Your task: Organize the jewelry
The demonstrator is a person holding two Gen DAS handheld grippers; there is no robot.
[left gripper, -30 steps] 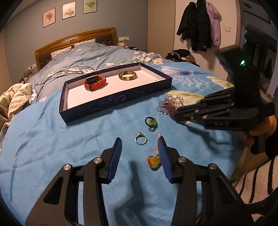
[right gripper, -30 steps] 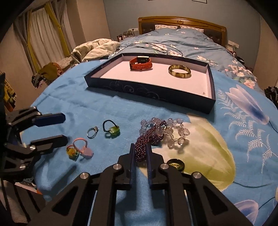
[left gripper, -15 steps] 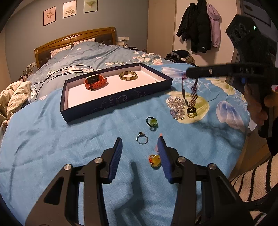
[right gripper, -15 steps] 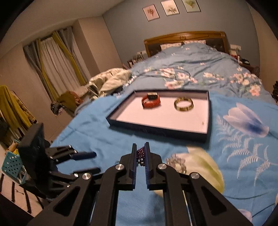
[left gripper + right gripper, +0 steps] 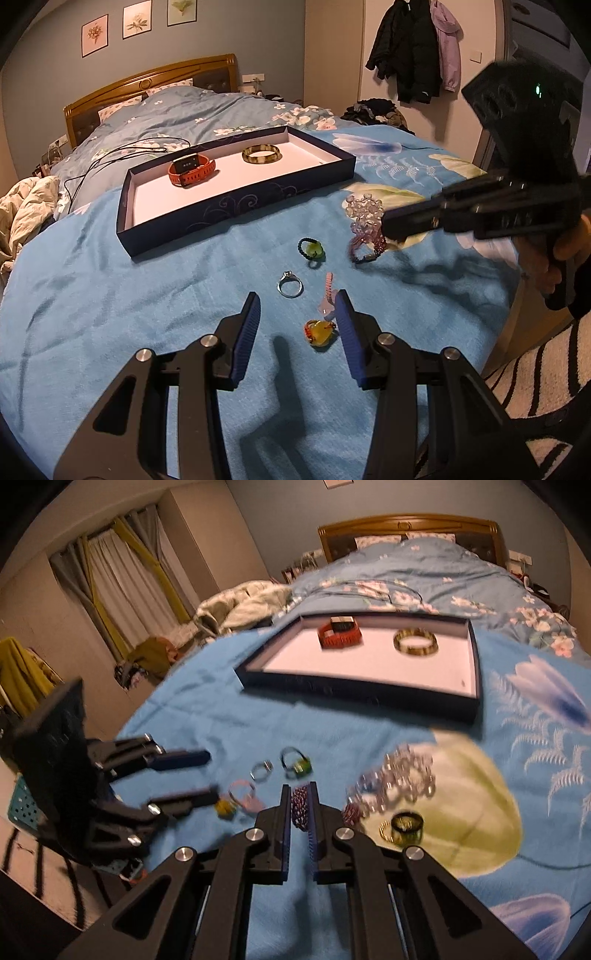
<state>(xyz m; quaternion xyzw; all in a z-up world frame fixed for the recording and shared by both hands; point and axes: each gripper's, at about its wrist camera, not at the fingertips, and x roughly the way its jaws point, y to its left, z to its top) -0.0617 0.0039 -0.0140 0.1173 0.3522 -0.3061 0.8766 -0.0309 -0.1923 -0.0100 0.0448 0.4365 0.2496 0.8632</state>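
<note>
Right claw (image 5: 299, 805) clamping purple bead bracelet (image 5: 300, 806), strand hanging downward

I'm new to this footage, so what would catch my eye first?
The dark blue tray on the bed, holding an orange watch and a gold bangle. In front of it, the right tool pinches a purple bead bracelet, and the left tool hangs open over small rings.

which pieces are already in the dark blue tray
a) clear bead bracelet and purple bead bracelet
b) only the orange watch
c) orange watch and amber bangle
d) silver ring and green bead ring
c, the orange watch and the amber bangle lie on the white floor of the dark blue tray, while the other pieces lie on the blue bedspread outside it.
</note>
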